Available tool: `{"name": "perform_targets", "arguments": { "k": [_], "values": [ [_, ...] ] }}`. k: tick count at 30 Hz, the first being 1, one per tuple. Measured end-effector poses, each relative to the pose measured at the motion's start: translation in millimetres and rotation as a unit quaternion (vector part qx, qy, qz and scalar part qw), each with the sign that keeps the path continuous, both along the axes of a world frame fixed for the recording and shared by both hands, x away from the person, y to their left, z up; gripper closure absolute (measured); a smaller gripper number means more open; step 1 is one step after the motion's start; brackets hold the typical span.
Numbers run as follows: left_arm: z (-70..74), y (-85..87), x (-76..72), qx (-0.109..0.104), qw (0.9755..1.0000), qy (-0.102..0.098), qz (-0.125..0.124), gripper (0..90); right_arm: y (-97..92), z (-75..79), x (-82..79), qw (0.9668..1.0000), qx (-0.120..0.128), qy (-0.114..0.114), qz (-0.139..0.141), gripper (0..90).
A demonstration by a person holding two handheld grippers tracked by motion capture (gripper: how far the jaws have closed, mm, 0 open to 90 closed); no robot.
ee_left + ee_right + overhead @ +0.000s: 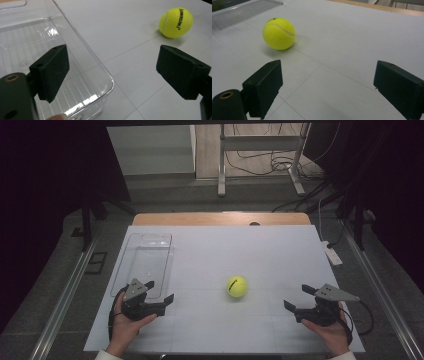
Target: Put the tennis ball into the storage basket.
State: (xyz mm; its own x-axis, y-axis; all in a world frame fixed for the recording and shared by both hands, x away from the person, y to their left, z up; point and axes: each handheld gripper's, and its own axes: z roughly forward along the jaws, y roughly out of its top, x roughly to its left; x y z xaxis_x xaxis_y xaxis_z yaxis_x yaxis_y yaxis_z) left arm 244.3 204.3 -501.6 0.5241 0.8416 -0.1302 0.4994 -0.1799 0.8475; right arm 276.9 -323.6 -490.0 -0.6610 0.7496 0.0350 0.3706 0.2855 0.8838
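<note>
A yellow tennis ball (237, 286) lies on the white table top (225, 255), a little right of the middle. A clear plastic tray (145, 265) stands empty at the left. My left gripper (160, 291) rests at the tray's near corner, open, nothing between its jaws. In the left gripper view the tray's corner (100, 82) sits between the jaws and the ball (176, 22) lies ahead at the upper right. My right gripper (298, 297) is open near the front right edge, well apart from the ball (279, 33).
Beyond the white top, a wooden table edge (220, 218) runs along the far side. A metal stand (260, 155) and cables lie on the floor behind. A white power strip (332, 254) sits off the right edge.
</note>
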Motion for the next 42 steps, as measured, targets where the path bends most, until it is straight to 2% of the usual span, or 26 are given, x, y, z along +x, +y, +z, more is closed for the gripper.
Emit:
{"name": "perform_targets", "arguments": {
  "k": [17,29,37,42],
  "values": [
    [0.9,-1.2,-3.4,-0.004,1.0000,-0.001,-0.002,12.7,3.5,-0.4,-2.3,0.9999,-0.006,0.000,0.009,9.8],
    [1.8,-3.9,-6.2,-0.003,1.0000,-0.001,-0.006,12.8,3.8,-1.4,-3.1,0.9999,-0.002,0.001,0.011,9.7],
    [1.0,-5.2,-3.0,-0.003,0.9999,0.001,-0.010,12.9,1.4,-1.8,-5.7,1.0000,0.001,0.001,0.010,9.8],
    [1.5,-3.7,-3.7,-0.004,0.9999,0.001,-0.009,13.0,2.4,-3.9,-2.0,0.9999,0.004,0.009,0.011,9.8]
  ]
}}
